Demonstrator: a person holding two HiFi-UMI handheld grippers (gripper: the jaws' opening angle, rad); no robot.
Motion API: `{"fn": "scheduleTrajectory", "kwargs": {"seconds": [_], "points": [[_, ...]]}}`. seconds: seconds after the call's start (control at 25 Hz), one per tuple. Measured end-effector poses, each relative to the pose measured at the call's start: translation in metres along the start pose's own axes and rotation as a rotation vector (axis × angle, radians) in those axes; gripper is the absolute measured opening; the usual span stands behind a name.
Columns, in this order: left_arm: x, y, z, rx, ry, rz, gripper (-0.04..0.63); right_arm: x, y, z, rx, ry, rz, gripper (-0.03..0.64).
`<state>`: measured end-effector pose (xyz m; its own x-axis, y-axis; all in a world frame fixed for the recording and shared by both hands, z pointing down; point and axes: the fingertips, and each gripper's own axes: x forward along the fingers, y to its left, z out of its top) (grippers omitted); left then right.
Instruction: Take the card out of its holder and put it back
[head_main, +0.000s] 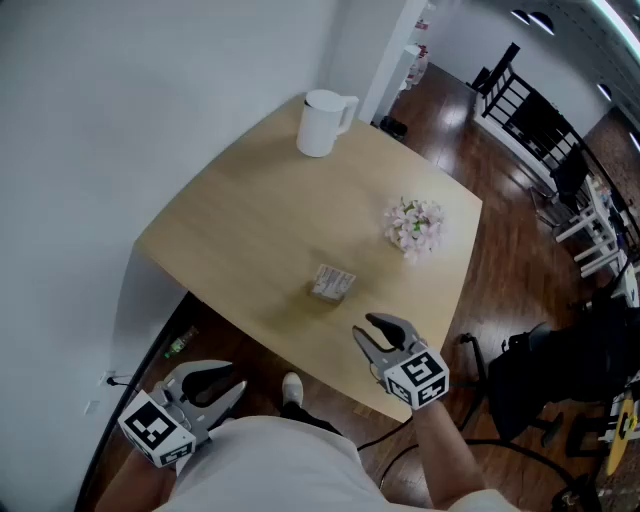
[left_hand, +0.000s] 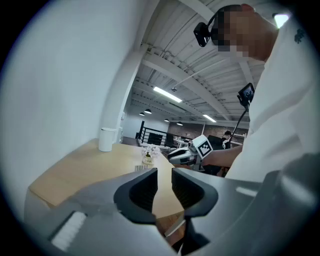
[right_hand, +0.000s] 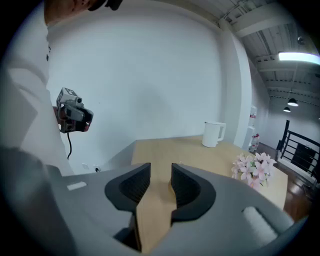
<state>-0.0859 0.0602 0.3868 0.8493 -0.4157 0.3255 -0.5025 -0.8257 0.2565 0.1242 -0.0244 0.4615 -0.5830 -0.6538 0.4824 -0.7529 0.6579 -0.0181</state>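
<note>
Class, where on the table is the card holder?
In the head view, the card holder lies on the table just beyond the right hand-held gripper, left of the flowers.

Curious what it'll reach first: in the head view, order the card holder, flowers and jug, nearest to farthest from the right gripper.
1. Card holder, just ahead of the right gripper, mid-table.
2. Flowers, farther on, to the right.
3. Jug, at the far corner.
</note>
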Motion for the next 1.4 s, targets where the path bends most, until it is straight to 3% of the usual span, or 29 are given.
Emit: {"fn": "scheduleTrajectory", "kwargs": {"seconds": [0.28,0.72,0.84,1.08,1.4], "points": [[0.045,0.025,0.018,-0.029,-0.02,0.132,0.097,0.076,-0.097,-0.025,-0.054,0.07,0.104,0.156],[0.041,0.039,0.016,-0.088,0.011,0.304,0.095,0.15,-0.106,-0.064,-0.01,0.164,0.336,0.134],[0.039,0.039,0.015,-0.094,0.017,0.318,0.095,0.152,-0.103,-0.065,-0.015,0.162,0.355,0.035],[0.033,0.038,0.014,-0.088,0.008,0.315,0.095,0.145,-0.1,-0.055,-0.009,0.141,0.357,0.021],[0.013,0.032,0.011,-0.07,-0.016,0.284,0.095,0.114,-0.101,-0.011,-0.04,0.075,0.282,0.021]]}}
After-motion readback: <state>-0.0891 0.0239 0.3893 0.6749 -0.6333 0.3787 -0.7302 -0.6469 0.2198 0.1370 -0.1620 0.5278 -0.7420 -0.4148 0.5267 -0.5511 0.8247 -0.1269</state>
